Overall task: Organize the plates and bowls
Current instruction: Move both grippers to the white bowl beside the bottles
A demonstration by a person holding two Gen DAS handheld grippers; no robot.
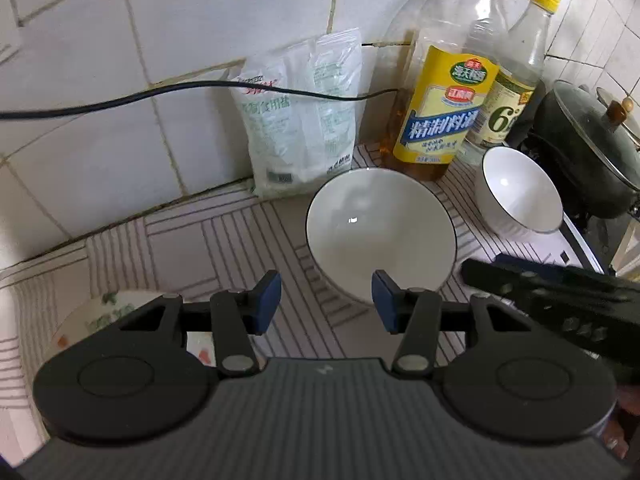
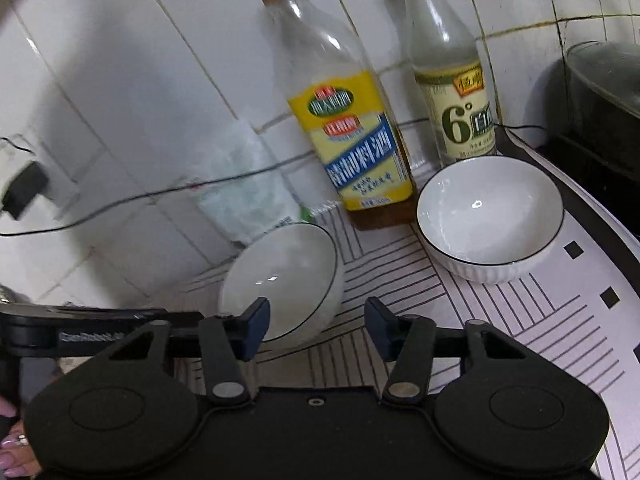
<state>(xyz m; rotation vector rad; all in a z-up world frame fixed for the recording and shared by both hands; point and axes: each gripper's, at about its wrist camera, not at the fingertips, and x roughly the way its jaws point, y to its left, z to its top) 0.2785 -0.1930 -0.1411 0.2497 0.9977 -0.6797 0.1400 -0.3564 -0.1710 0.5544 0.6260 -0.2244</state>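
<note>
A white bowl with a dark rim [image 1: 380,232] stands on the striped counter mat just ahead of my left gripper [image 1: 326,304], which is open and empty. The same bowl [image 2: 280,280] lies ahead-left of my right gripper [image 2: 316,328], also open and empty. A second white ribbed bowl [image 2: 490,216] stands further right, near the bottles; it also shows in the left wrist view [image 1: 520,196]. A patterned bowl [image 1: 100,316] sits low left, partly hidden behind my left gripper.
A yellow-labelled cooking wine bottle [image 1: 444,92], a vinegar bottle [image 1: 516,76] and a salt bag [image 1: 304,120] stand against the tiled wall. A black cable [image 1: 120,100] runs across the wall. A lidded dark pot [image 1: 592,148] sits at the right. The other gripper [image 1: 560,292] reaches in from the right.
</note>
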